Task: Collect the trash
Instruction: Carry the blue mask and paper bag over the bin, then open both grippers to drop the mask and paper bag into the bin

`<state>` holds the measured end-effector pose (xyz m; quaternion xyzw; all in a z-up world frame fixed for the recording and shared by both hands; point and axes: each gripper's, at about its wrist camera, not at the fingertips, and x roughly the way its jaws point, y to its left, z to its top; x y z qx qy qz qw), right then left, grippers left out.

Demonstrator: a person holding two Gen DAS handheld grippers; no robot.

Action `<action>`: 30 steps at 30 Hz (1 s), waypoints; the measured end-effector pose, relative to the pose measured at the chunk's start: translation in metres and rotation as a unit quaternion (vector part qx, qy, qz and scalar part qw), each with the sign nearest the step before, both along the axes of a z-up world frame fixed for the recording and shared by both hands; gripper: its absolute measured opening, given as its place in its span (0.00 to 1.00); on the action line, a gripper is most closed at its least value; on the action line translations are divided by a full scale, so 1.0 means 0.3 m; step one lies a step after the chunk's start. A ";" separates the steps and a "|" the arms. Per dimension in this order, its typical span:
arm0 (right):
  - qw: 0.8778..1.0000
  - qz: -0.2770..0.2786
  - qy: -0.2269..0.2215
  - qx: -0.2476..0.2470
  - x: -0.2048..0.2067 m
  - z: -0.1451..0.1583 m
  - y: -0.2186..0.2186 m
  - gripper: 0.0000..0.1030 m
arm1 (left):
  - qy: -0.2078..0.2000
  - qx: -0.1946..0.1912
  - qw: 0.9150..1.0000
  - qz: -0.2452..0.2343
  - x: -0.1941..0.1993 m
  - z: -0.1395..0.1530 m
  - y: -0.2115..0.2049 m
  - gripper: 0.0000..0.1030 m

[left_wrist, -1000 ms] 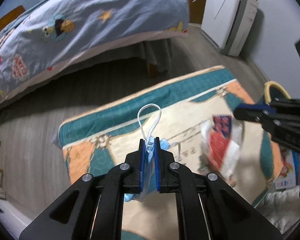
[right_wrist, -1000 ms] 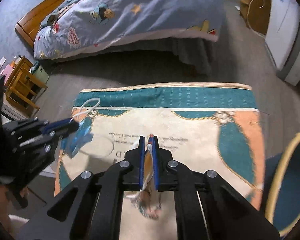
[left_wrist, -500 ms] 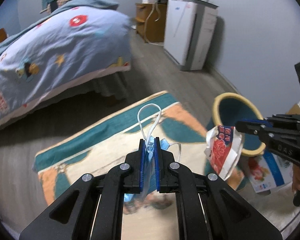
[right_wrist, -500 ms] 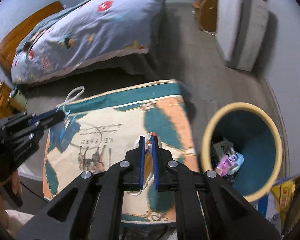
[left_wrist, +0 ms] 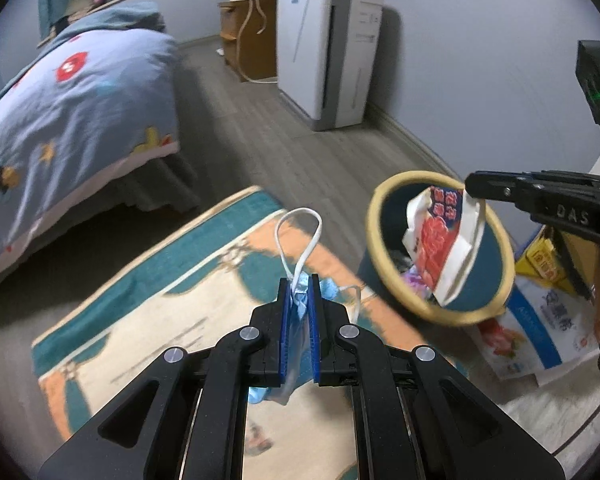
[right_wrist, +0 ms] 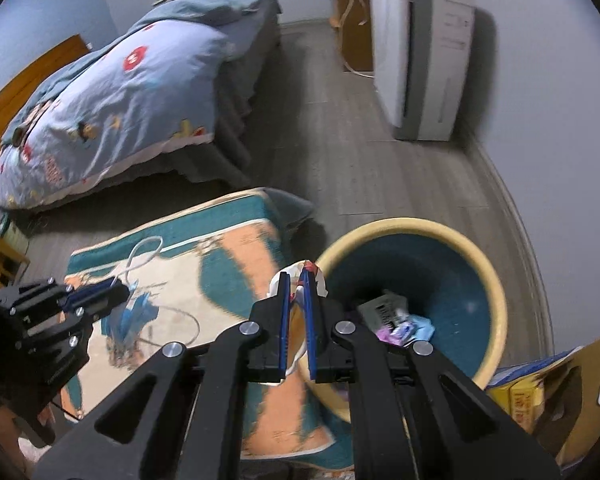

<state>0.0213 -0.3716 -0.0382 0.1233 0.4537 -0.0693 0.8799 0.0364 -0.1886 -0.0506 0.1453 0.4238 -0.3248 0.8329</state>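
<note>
Setting: bedroom floor of grey boards, with a patterned rug point(left_wrist: 204, 320) laid just beside the waste bin point(right_wrist: 496, 288), which serves as landmark.
Left gripper point(left_wrist: 299, 312): jaws closed on a blue face mask point(left_wrist: 300, 300), held over the rug, near the bin but short of its rim.
Right gripper point(right_wrist: 295, 312): jaws closed on a printed wrapper point(left_wrist: 440, 240), which hangs over the bin's mouth.
Handling: both items are judged light, limp and unbreakable; a pinch on gathered material is preferred, since an ear loop point(left_wrist: 296, 236) could snag.
Change: a second earlier both items were carried over the middle of the rug, well apart from the bin; both grips are unchanged.
</note>
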 end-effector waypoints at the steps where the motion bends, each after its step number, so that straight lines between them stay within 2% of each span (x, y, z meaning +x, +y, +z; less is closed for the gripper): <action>1: 1.000 -0.005 0.000 0.000 -0.001 -0.004 -0.024 0.06 | 0.000 -0.003 1.000 -0.004 0.001 -0.002 -0.020 0.09; 8: 0.999 -0.049 0.017 -0.007 -0.002 -0.054 -0.181 0.06 | -0.002 -0.028 0.999 -0.040 -0.023 -0.030 -0.215 0.09; 15: 0.994 -0.091 0.051 0.007 -0.003 -0.131 -0.307 0.06 | 0.038 -0.051 0.996 -0.068 -0.035 -0.105 -0.384 0.09; 23: 0.989 -0.119 0.092 0.002 0.012 -0.218 -0.380 0.06 | 0.047 -0.043 0.993 -0.095 -0.052 -0.210 -0.524 0.09; 28: 0.987 -0.130 0.099 -0.003 0.018 -0.234 -0.398 0.07 | 0.047 -0.045 0.994 -0.093 -0.040 -0.229 -0.548 0.20; 30: 0.986 -0.133 0.101 -0.001 0.017 -0.238 -0.401 0.07 | 0.051 -0.045 0.994 -0.086 -0.031 -0.231 -0.541 0.37</action>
